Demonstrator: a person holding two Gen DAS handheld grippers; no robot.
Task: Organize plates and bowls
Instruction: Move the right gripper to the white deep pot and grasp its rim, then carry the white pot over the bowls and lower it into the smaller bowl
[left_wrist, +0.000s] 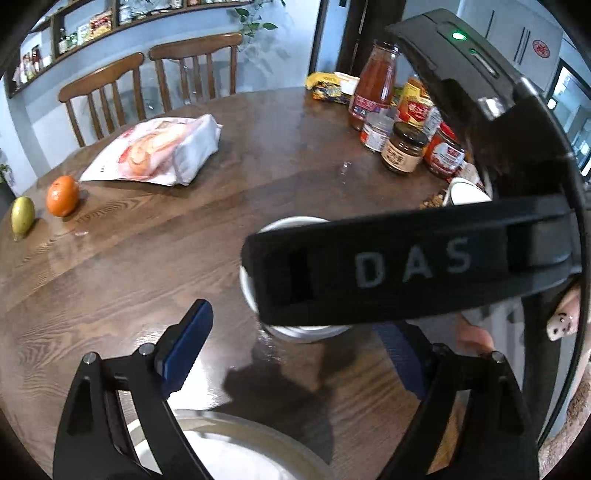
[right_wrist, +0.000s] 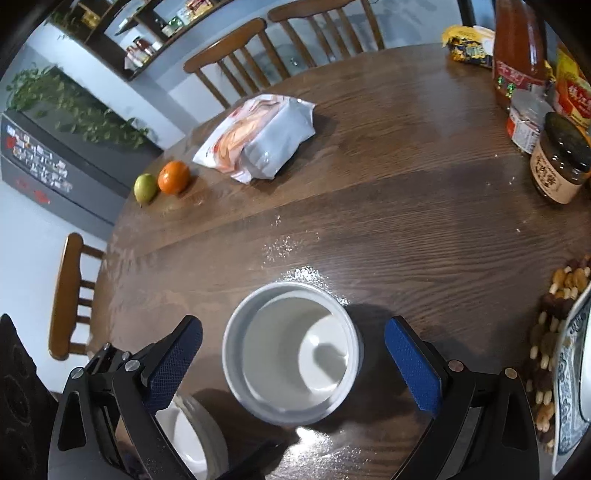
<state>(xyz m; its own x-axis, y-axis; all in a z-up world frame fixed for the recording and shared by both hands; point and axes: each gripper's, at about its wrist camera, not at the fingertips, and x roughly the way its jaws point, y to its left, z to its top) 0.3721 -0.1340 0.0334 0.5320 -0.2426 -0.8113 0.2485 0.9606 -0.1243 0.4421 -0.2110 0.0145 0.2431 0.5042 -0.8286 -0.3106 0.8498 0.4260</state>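
A deep white bowl (right_wrist: 291, 354) stands upright on the round wooden table (right_wrist: 406, 229). My right gripper (right_wrist: 295, 360) is open around it, and a gap shows between each blue pad and the bowl's wall. In the left wrist view the same bowl (left_wrist: 295, 334) lies mostly under the right gripper's black body (left_wrist: 406, 266). My left gripper (left_wrist: 295, 354) is open just short of that bowl, with nothing between its fingers. A white dish (left_wrist: 229, 450) lies below it at the table's near edge, also seen as a white dish (right_wrist: 192, 435) by the right gripper's left finger.
A blue-patterned plate (right_wrist: 572, 369) and scattered nuts (right_wrist: 554, 314) lie at the right. Jars and bottles (left_wrist: 402, 147) crowd the far right. A bread bag (right_wrist: 258, 136), an orange (right_wrist: 173, 177) and a green fruit (right_wrist: 146, 188) sit at the far left. Chairs (left_wrist: 155, 74) stand behind the table.
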